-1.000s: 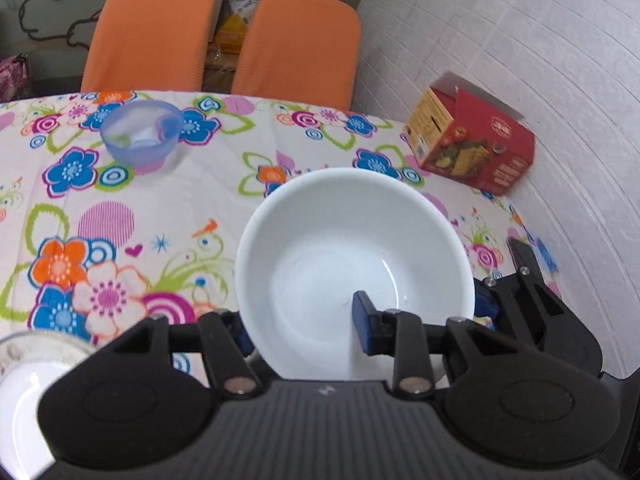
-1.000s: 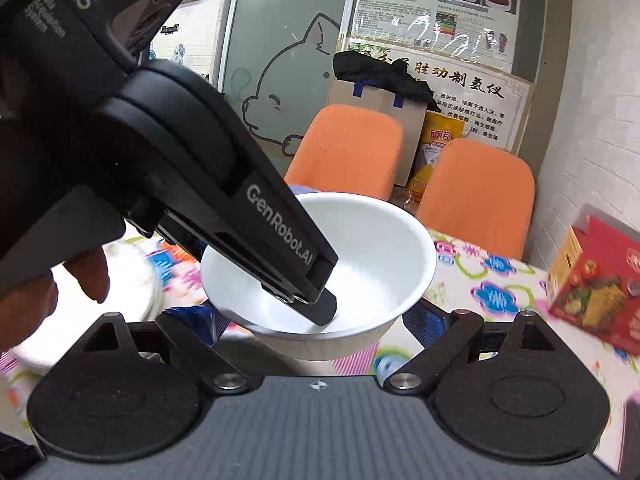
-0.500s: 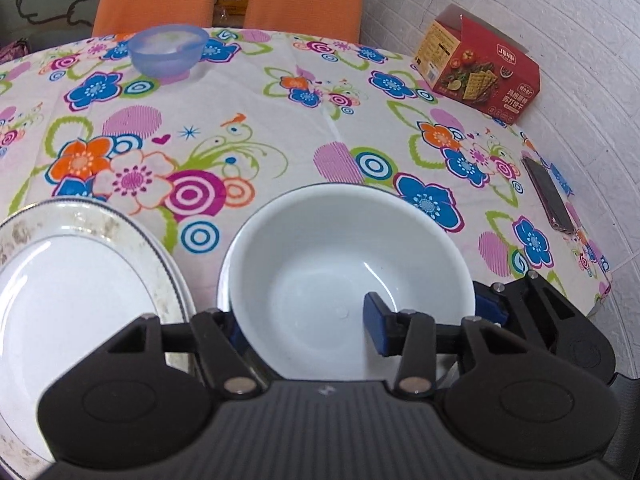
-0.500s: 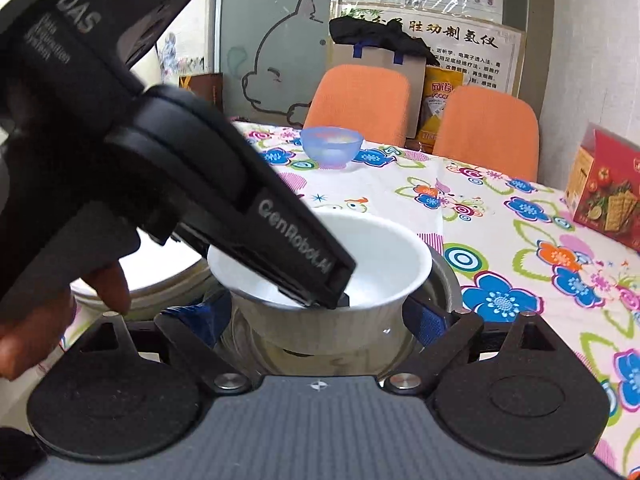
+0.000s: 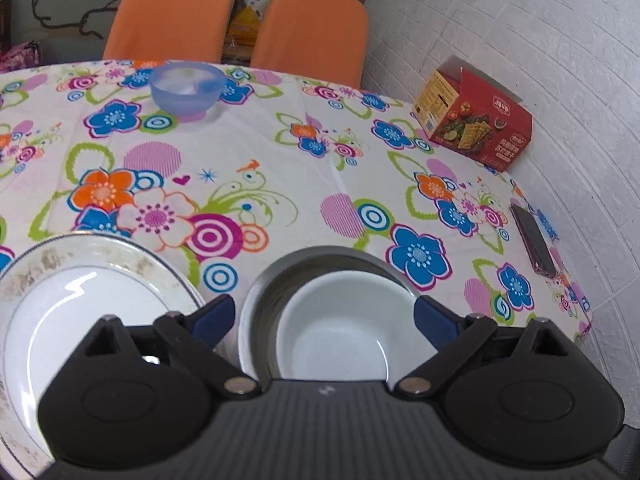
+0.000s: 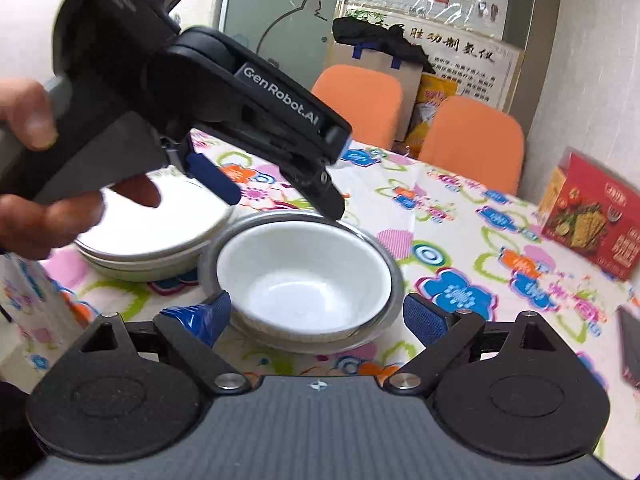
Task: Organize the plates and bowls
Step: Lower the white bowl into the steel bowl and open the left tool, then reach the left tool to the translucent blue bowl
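A white bowl (image 5: 340,328) sits nested inside a metal bowl (image 5: 264,300) on the flowered tablecloth. My left gripper (image 5: 323,320) hangs just above it, open, with a blue pad on each side and nothing held. From the right wrist view the white bowl (image 6: 304,276) and the metal bowl (image 6: 396,276) lie straight ahead, and my right gripper (image 6: 318,315) is open around their near side without touching. The left gripper (image 6: 286,204) hovers over the bowl's far rim. A stack of white plates (image 5: 80,312) stands left of the bowls. A small blue bowl (image 5: 186,88) sits at the far side.
A red cracker box (image 5: 476,120) stands by the right wall and a phone (image 5: 534,240) lies near the table's right edge. Two orange chairs (image 5: 312,28) stand behind the table. A person's hand (image 6: 40,208) holds the left gripper above the plates (image 6: 160,236).
The left gripper lowered the white bowl into the metal bowl, let go of it, opened and rose. The right gripper has stayed open.
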`<state>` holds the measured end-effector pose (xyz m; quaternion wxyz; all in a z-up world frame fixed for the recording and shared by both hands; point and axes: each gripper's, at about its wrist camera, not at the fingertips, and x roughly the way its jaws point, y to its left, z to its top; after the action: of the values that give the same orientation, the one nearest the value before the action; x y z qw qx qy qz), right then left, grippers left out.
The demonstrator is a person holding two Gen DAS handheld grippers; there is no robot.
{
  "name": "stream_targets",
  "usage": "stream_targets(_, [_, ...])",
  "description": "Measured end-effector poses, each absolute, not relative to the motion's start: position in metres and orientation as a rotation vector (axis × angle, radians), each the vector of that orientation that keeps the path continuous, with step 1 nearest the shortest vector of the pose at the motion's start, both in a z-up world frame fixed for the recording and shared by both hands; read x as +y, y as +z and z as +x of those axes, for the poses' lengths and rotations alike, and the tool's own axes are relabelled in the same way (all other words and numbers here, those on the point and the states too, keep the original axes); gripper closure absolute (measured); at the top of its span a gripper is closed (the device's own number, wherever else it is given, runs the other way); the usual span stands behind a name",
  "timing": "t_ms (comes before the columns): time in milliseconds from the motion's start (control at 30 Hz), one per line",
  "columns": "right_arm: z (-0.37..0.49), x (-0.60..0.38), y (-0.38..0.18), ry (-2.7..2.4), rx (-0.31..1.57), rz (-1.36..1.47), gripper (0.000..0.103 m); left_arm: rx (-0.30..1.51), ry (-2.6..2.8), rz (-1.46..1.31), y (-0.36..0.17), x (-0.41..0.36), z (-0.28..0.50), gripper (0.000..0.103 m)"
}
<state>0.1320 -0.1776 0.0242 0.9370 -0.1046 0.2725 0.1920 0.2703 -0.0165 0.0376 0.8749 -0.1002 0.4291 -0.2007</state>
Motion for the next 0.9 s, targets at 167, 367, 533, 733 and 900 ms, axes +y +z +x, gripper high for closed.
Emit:
stream_targets(167, [0.130, -0.186, 0.033, 0.424, 0.551, -0.116, 0.022, 0.889, -0.413, -0.247, 0.044, -0.002, 0.274, 0.008])
stream_targets(367, [0.155, -0.186, 0.039, 0.412, 0.552, -0.126, 0.022, 0.868, -0.342, -0.257, 0.047, 0.027, 0.284, 0.007])
stream_targets(533, [0.195, -0.182, 0.051, 0.440, 0.553, -0.200, 0.022, 0.868, -0.261, -0.294, 0.047, 0.066, 0.311, 0.006])
stream_targets(733, [0.279, -0.165, 0.071, 0.485, 0.566, -0.359, 0.022, 0.865, -0.196, -0.332, 0.054, 0.102, 0.372, 0.005])
stream_targets(900, [0.356, -0.143, 0.070, 0.530, 0.591, -0.464, 0.022, 0.839, -0.145, -0.307, 0.061, 0.113, 0.434, 0.005])
